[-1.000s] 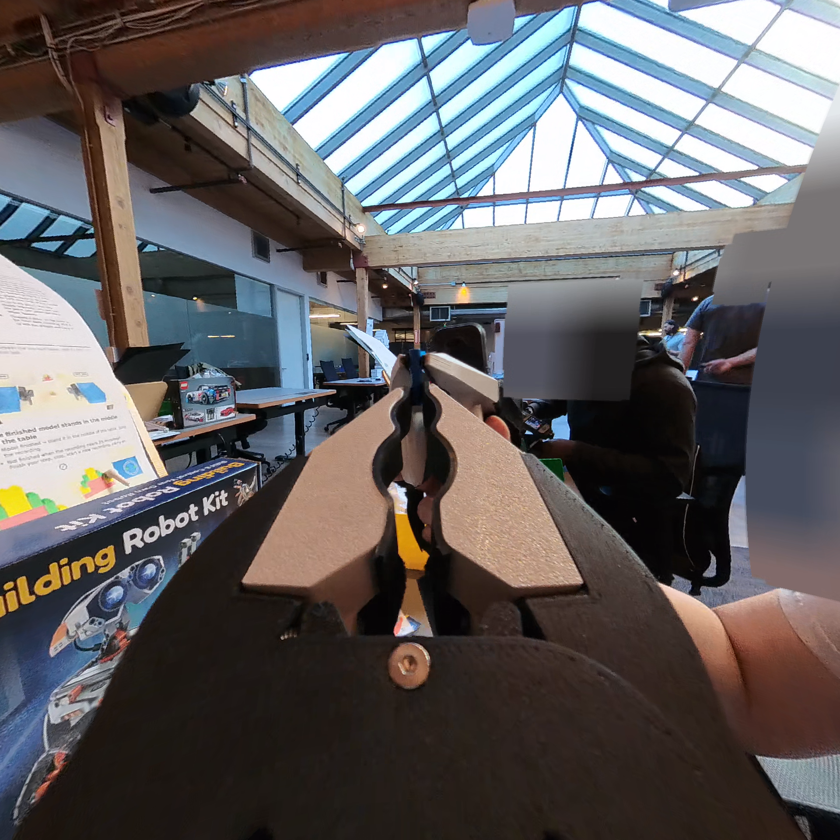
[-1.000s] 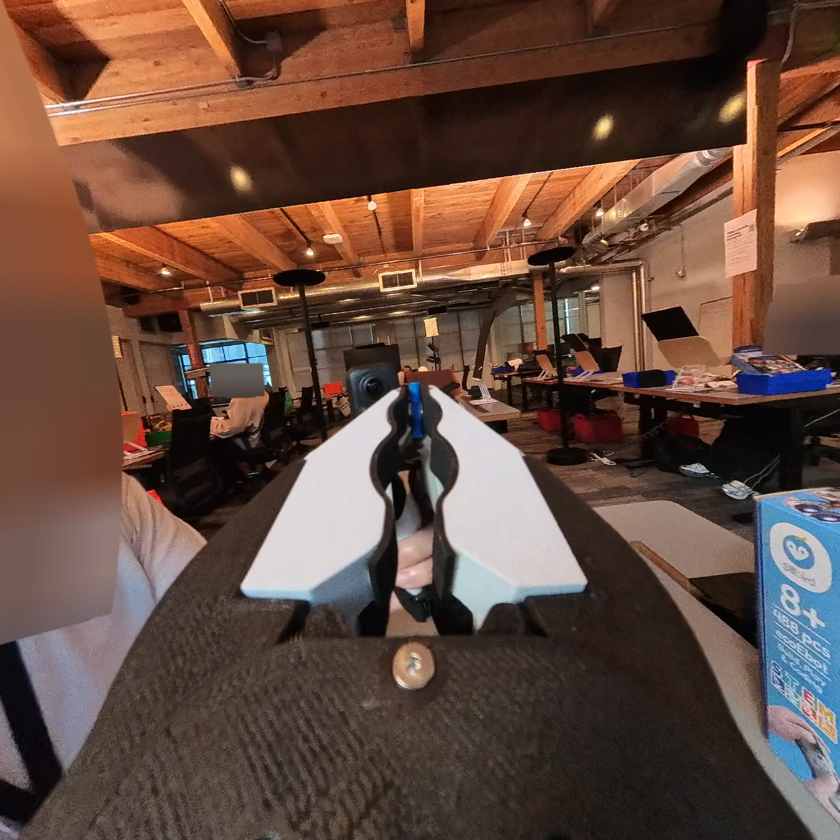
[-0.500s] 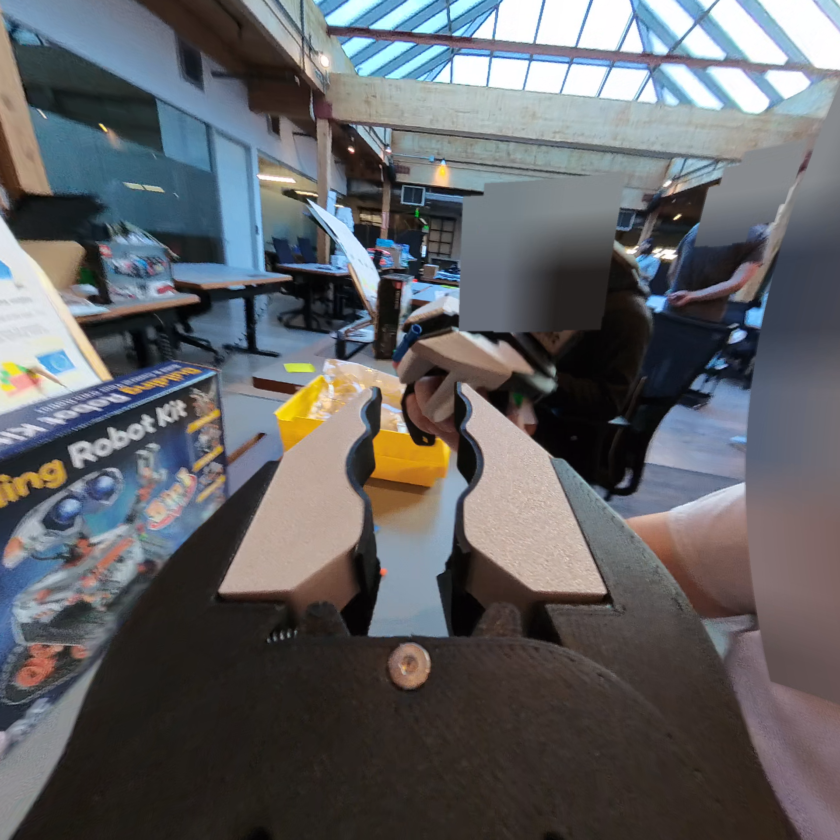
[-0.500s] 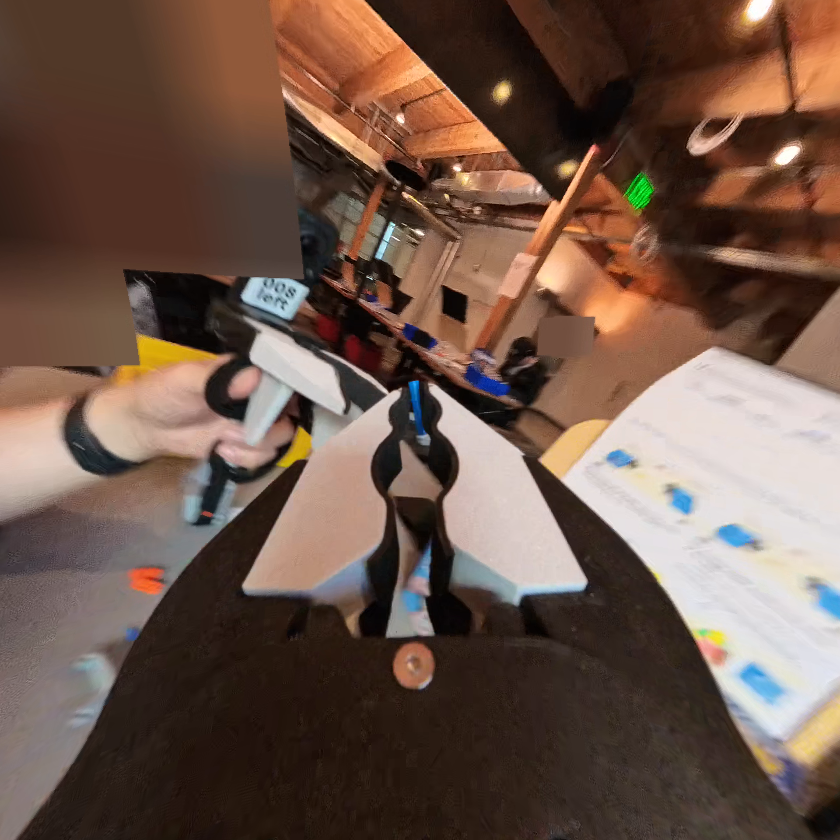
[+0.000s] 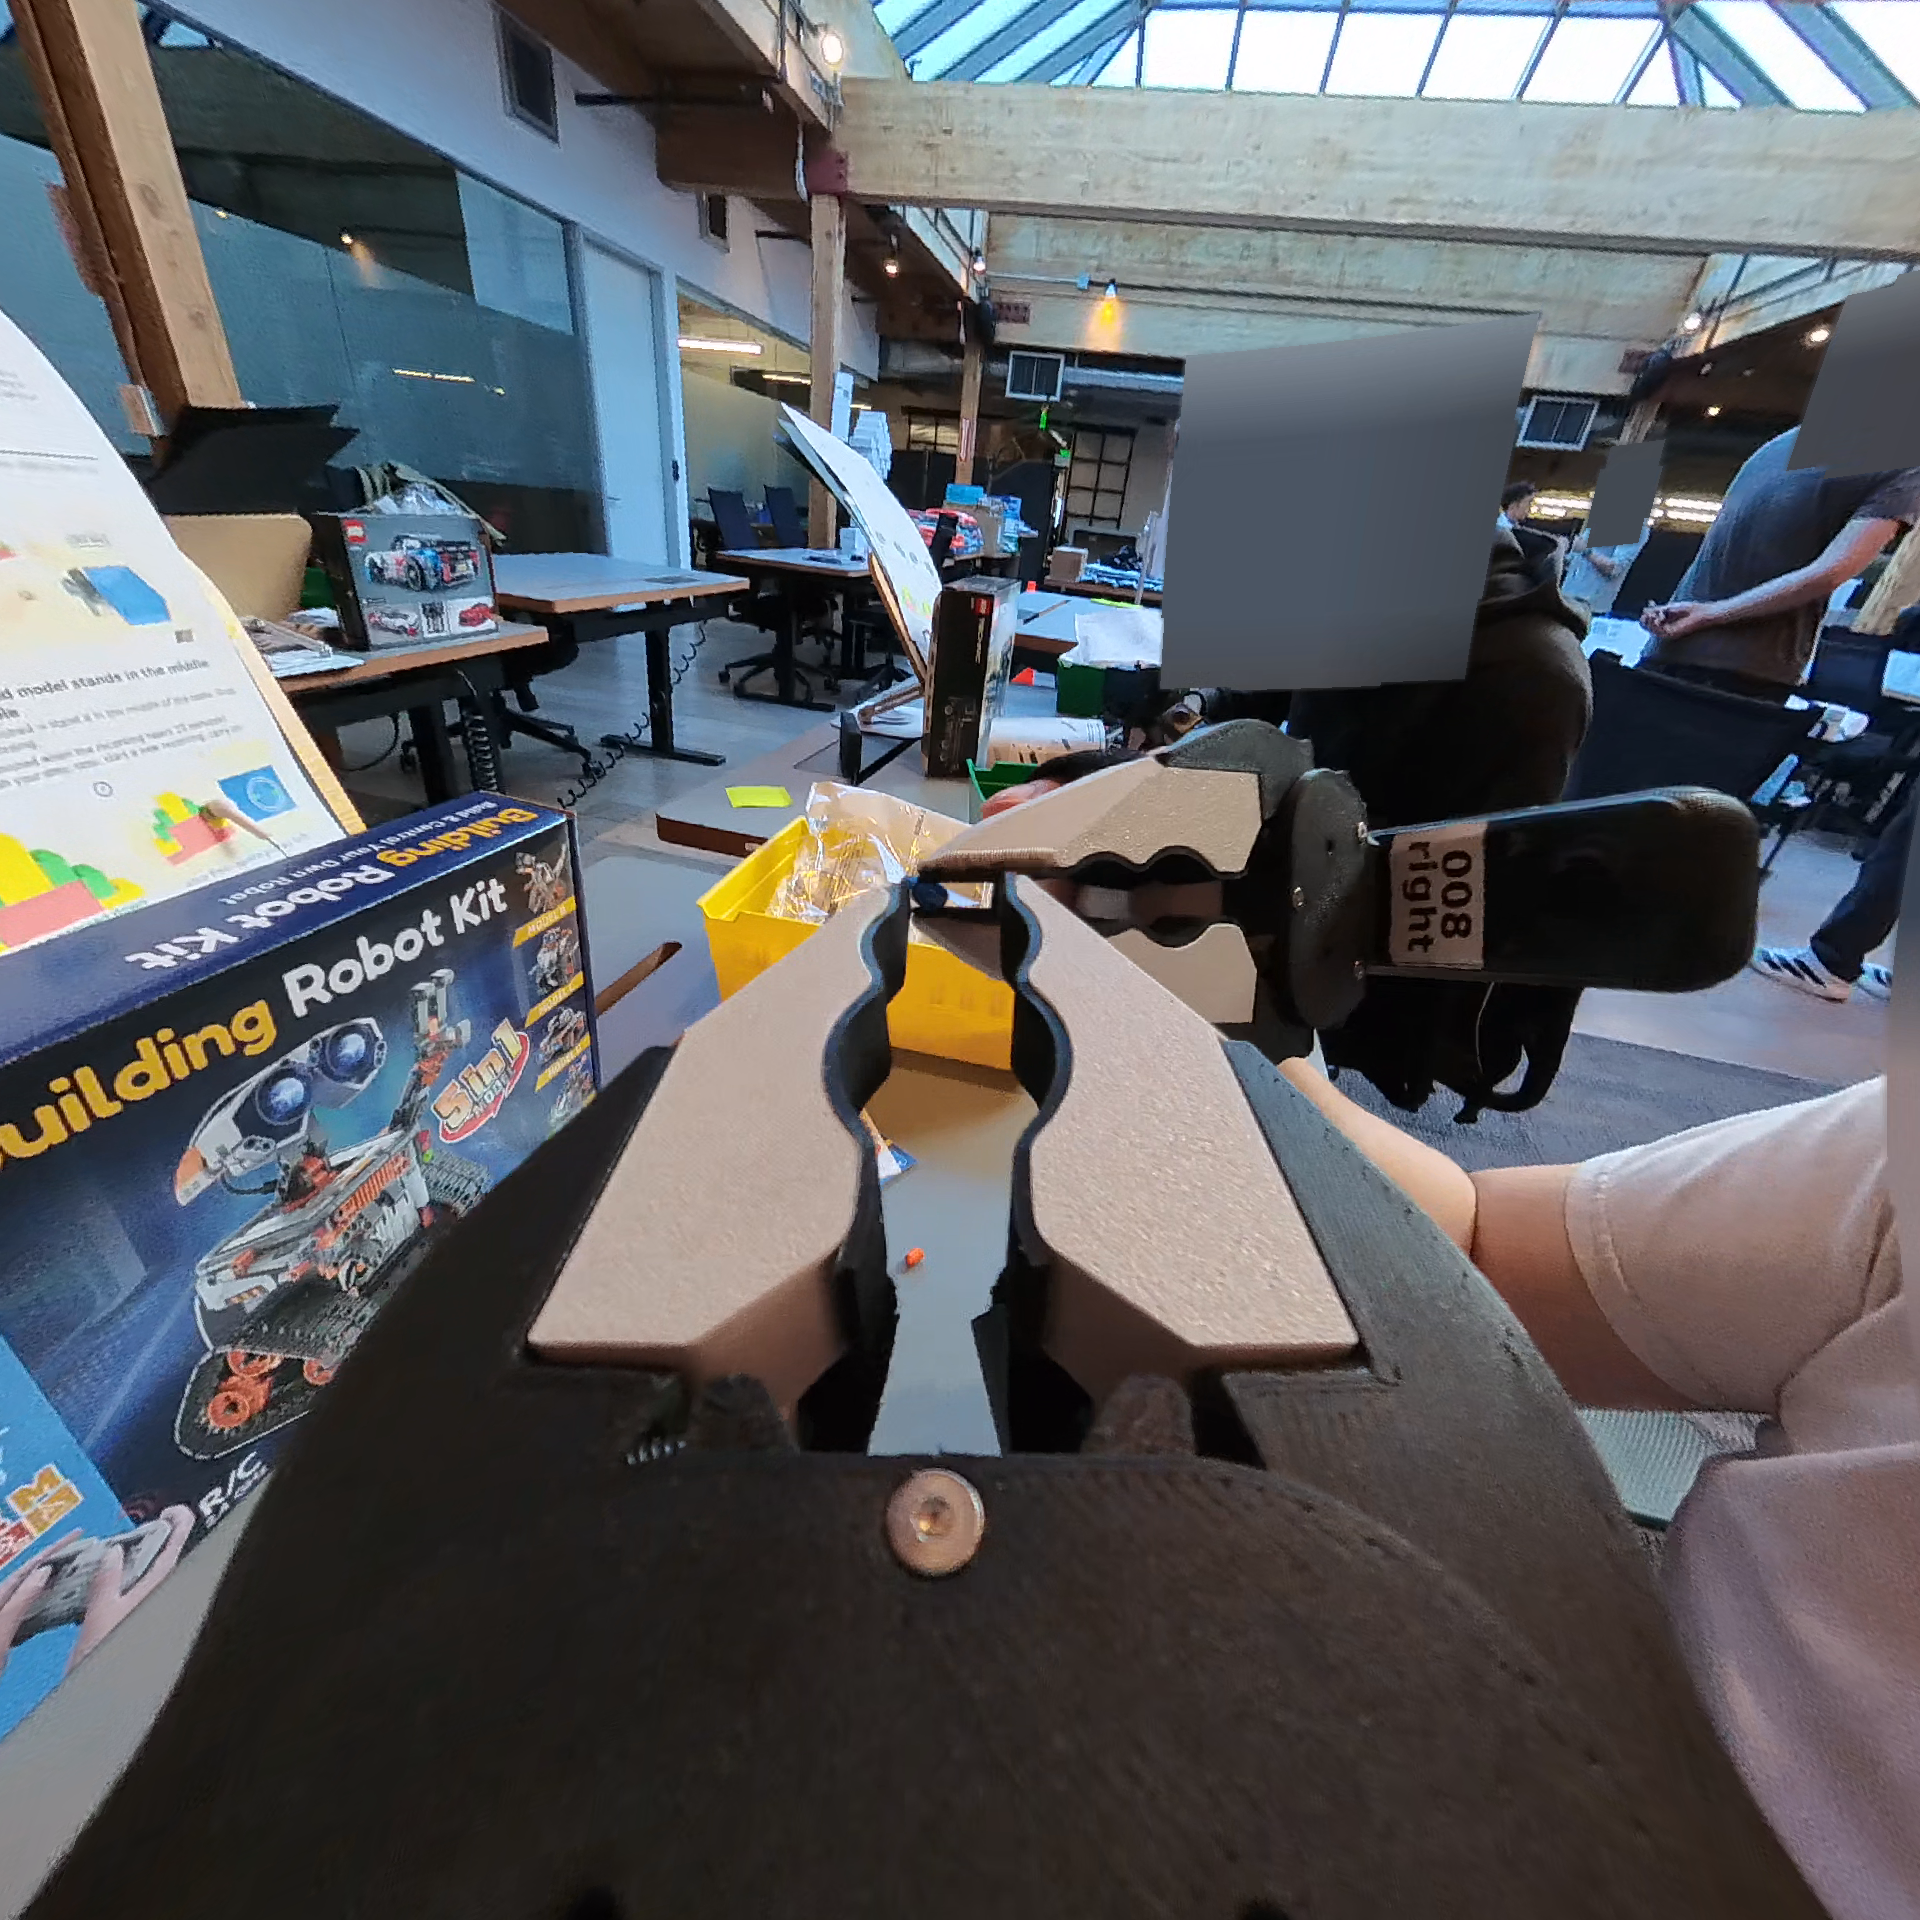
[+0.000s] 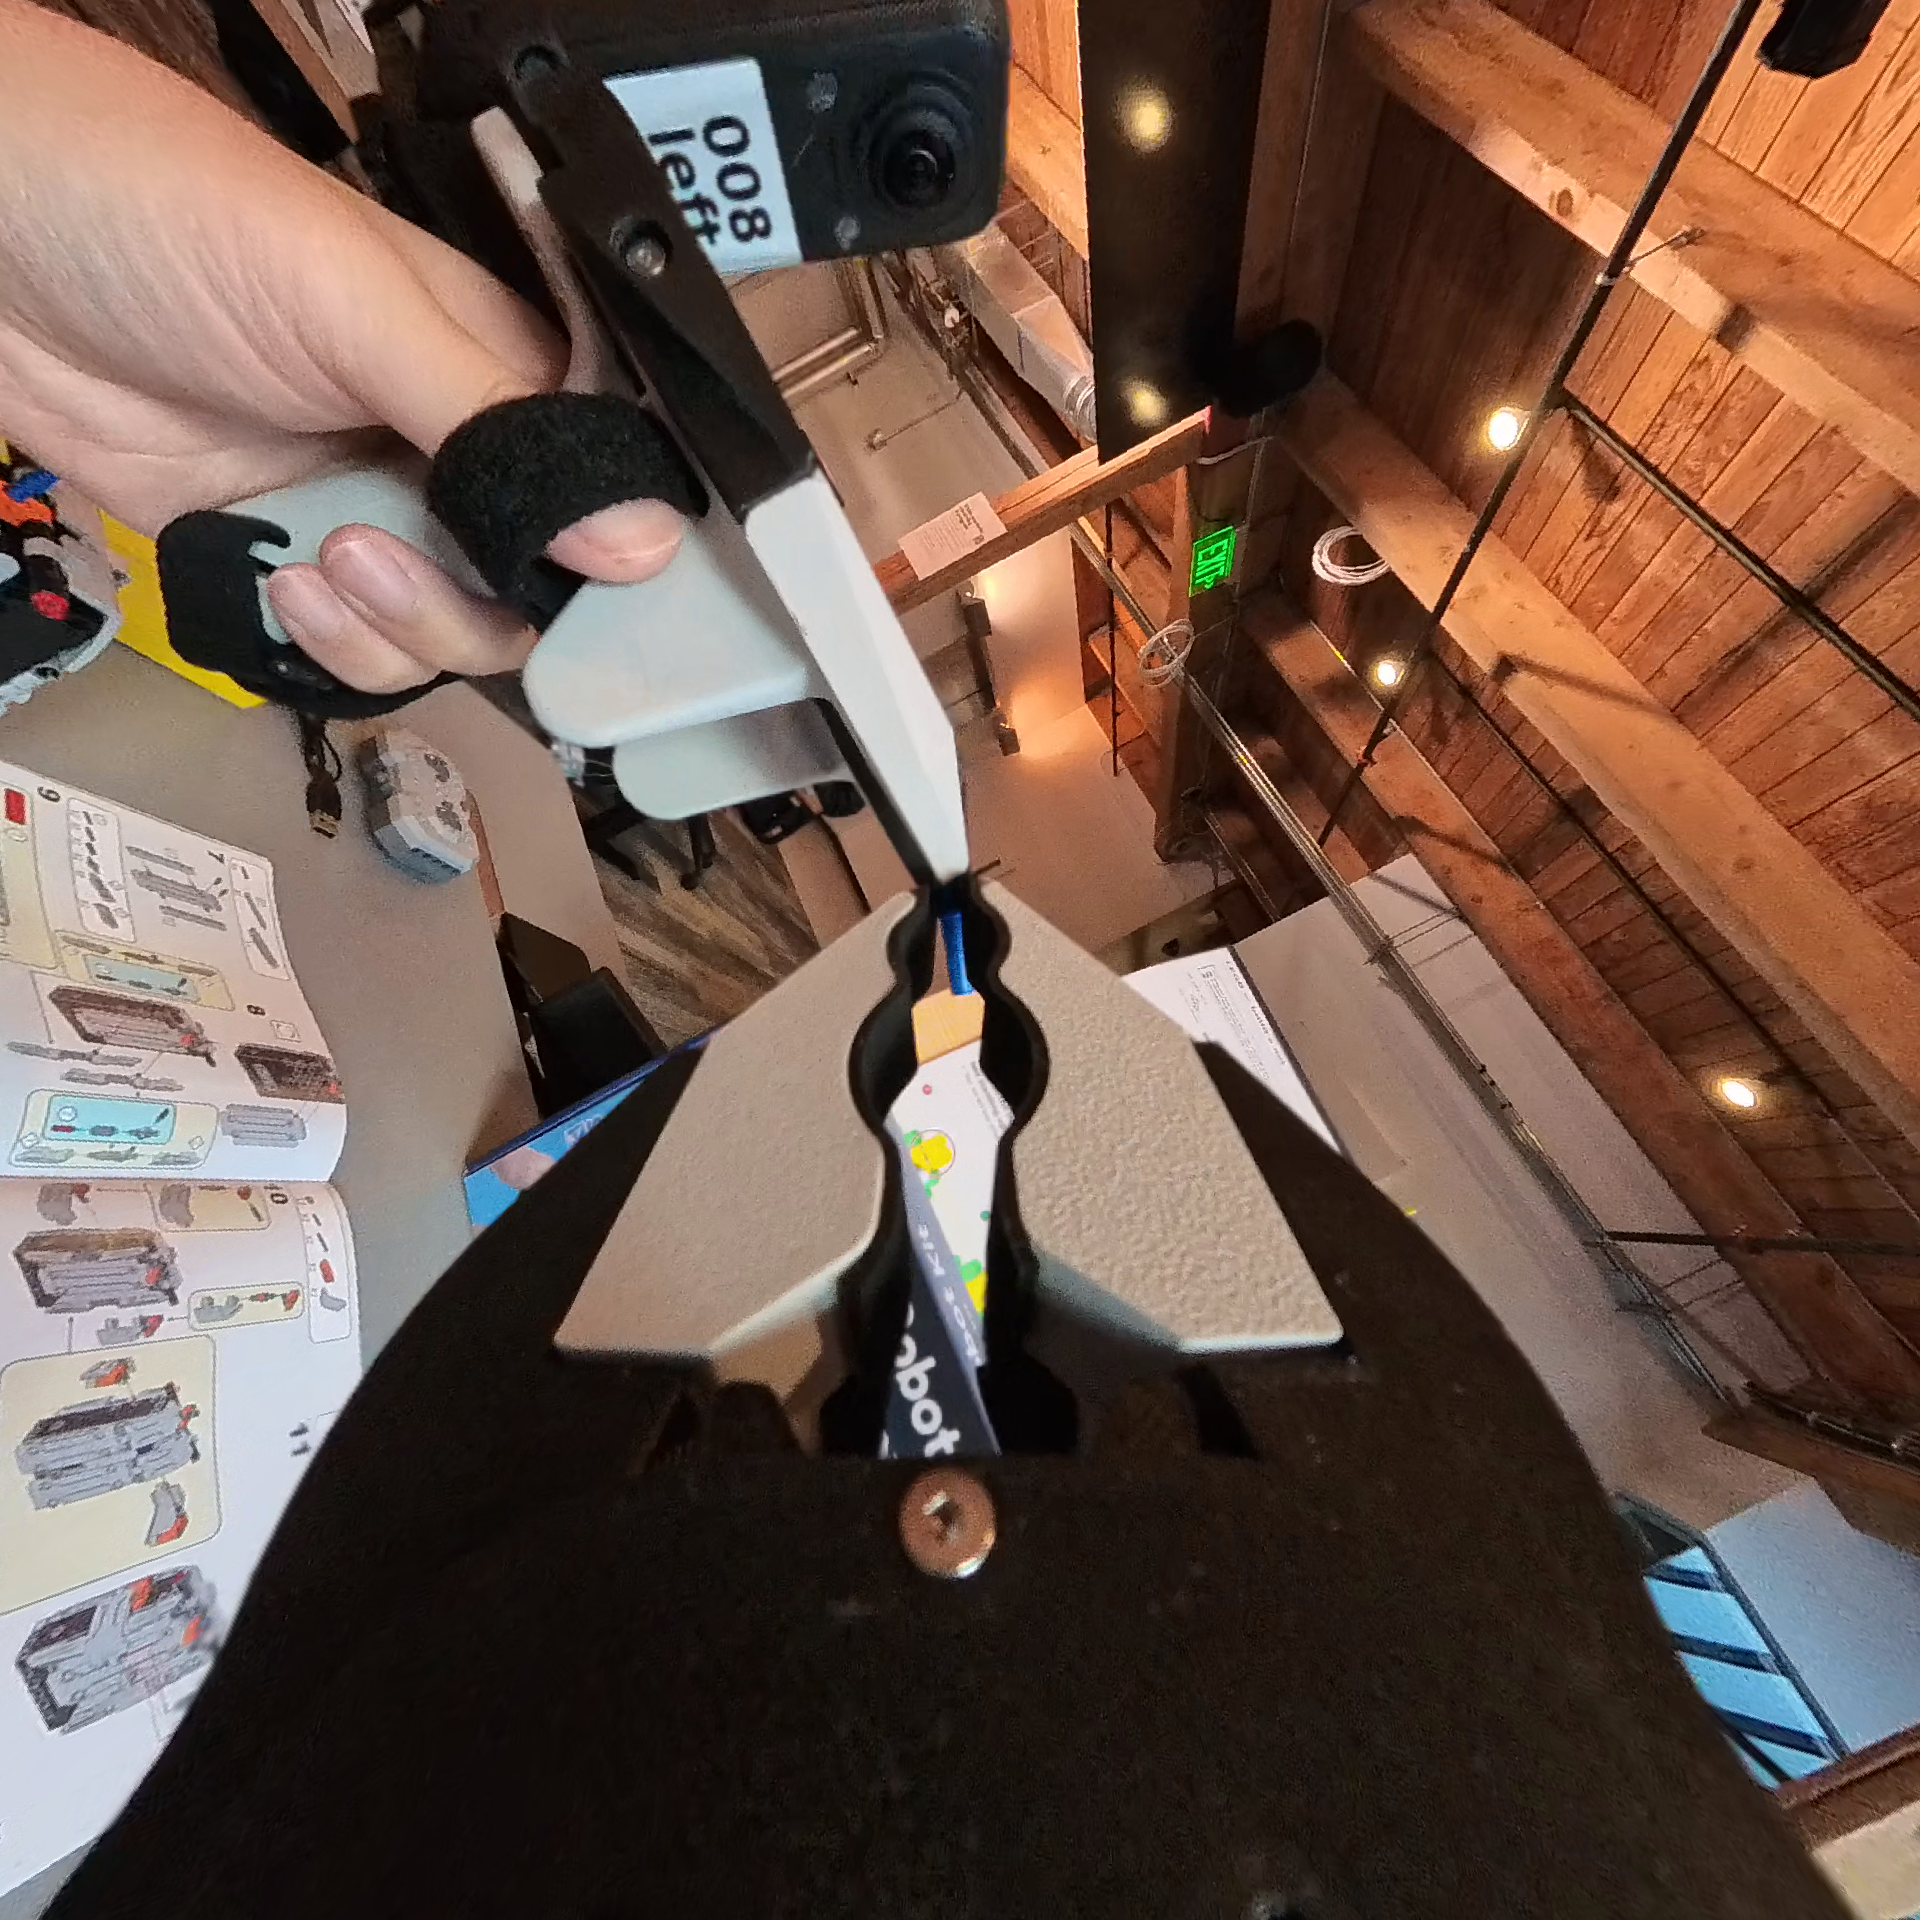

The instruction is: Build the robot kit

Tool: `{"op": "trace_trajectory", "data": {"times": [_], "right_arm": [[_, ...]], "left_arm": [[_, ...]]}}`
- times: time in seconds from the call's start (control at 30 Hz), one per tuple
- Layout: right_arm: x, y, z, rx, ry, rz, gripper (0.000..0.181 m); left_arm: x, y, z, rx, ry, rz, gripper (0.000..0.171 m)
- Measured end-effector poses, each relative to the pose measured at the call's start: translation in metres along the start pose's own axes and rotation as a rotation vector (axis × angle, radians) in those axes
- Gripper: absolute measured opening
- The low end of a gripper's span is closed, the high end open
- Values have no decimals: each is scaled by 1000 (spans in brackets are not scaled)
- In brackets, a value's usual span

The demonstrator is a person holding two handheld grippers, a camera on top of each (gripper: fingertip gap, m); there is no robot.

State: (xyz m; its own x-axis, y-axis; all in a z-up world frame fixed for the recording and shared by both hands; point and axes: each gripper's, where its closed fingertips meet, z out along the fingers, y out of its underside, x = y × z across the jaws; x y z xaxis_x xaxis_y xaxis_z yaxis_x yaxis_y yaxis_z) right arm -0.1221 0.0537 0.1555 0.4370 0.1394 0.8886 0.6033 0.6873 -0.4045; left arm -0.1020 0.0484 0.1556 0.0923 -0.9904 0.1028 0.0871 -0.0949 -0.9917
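My right gripper is shut on a thin blue pin that stands out past its tips. In the left wrist view the right gripper comes in sideways from the right, and the blue pin sits at its point. My left gripper is open, and the pin's end lies in the gap between its tips. In the right wrist view the left gripper, held by a hand, slants down from the upper left and its tip meets the pin.
A yellow bin with clear plastic bags stands on the grey table behind the tips. A robot kit box stands at the left. An open instruction booklet and a grey controller lie on the table. A small orange piece lies below.
The left gripper was shut at the blue pin, then opened and tilted down toward the table. The right gripper swung round with the pin, which now sits between the left's open tips.
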Motion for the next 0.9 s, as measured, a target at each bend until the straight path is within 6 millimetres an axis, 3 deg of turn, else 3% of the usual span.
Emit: {"op": "trace_trajectory", "data": {"times": [0.13, 0.4, 0.47, 0.53, 0.57, 0.67, 0.73, 0.9], "right_arm": [[0, -1, -1, -4, 3, -7, 3], [2, -14, -5, 73, -8, 38, 8], [6, -12, -6, 97, -32, 133, 18], [9, -14, -12, 166, -80, 237, 3], [14, -16, -17, 221, -90, 307, 3], [24, -18, -26, 363, -267, 736, 25], [27, -18, -30, 449, -376, 958, 28], [14, -24, -30, 516, -510, 1063, 15]], "left_arm": [[-1, -2, -2, 17, 3, -8, 4], [6, -8, -10, 33, 76, -24, 2], [8, -12, -13, 56, 108, -41, 2], [9, -13, -16, 58, 132, -66, 2], [9, -14, -17, 66, 141, -68, 2], [18, -16, -21, 69, 208, -46, 2], [25, -19, -22, 81, 250, -45, 2], [34, -17, -20, 71, 294, -47, 1]]}}
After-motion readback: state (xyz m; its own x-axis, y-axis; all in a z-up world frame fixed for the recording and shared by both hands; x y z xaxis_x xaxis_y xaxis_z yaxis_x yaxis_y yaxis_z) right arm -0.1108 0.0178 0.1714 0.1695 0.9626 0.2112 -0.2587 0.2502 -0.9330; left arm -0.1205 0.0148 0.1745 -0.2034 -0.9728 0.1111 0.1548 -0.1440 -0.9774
